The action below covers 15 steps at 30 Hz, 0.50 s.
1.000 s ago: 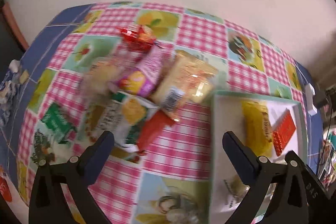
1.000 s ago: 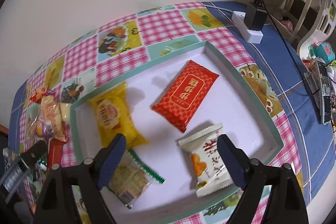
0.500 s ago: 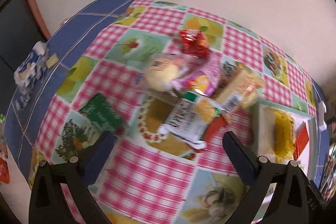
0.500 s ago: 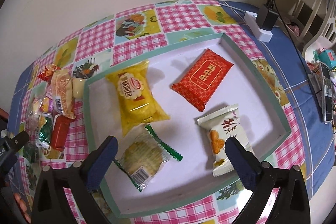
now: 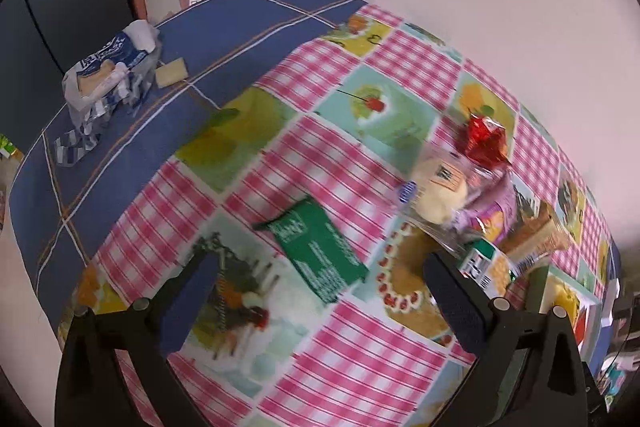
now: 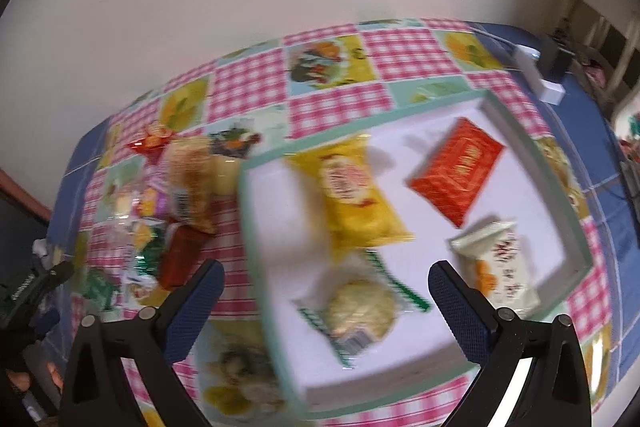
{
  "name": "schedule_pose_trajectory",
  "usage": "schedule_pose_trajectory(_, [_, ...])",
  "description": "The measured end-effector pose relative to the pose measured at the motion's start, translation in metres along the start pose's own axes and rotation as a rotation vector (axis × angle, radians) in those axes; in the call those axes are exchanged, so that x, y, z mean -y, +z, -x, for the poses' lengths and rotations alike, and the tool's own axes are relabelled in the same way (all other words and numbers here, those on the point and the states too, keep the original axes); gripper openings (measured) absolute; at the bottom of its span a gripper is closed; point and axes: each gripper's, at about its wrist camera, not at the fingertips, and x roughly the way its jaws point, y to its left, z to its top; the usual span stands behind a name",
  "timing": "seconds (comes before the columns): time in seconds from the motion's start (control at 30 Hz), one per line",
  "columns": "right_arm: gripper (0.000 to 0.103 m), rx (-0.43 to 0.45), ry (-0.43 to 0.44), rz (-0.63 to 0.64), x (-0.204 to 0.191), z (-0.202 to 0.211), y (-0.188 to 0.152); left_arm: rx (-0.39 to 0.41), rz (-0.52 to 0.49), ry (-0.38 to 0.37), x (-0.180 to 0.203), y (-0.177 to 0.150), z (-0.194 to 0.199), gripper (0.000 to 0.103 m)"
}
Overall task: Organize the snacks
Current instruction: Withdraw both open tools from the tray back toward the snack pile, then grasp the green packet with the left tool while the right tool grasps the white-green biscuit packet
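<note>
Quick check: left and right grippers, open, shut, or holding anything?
Left gripper: open, empty, over the green packet.
Right gripper: open, empty, jaws just widened.

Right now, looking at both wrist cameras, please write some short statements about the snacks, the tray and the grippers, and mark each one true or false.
1. Four snack packets lie in the tray. True: a yellow packet, a red packet, a white packet and a clear cookie packet.
2. The green packet lies inside the tray. False: it lies flat on the tablecloth, apart from the pile.
3. The right gripper holds the cookie packet. False: its jaws stand open and empty.
4. The left gripper is open. True.
5. The snack pile lies outside the tray. True.
</note>
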Motion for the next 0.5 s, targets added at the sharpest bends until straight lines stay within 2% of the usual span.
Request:
schedule_pose_trajectory(0.1, [0.103,0.001,0.023,0.038,-0.025,0.000,0.002,-0.016,0.026,0.026,-0.012,0.005,-0.001,0.102])
schedule_pose_trajectory(0.27, [0.101,-0.008,0.055,0.108,-0.070,-0.003,0.003,-0.037,0.116,0.009,-0.036,0.009,-0.007,0.102])
schedule_pose_trajectory(0.37, [0.098,-0.024,0.068,0.148,-0.097,-0.008,0.005,-0.043,0.134,0.017,-0.044,0.010,-0.012,0.102])
schedule_pose_trajectory(0.5, [0.094,-0.040,0.075,0.198,-0.127,-0.016,0.006,-0.067,0.180,-0.027,-0.049,0.012,-0.021,0.102])
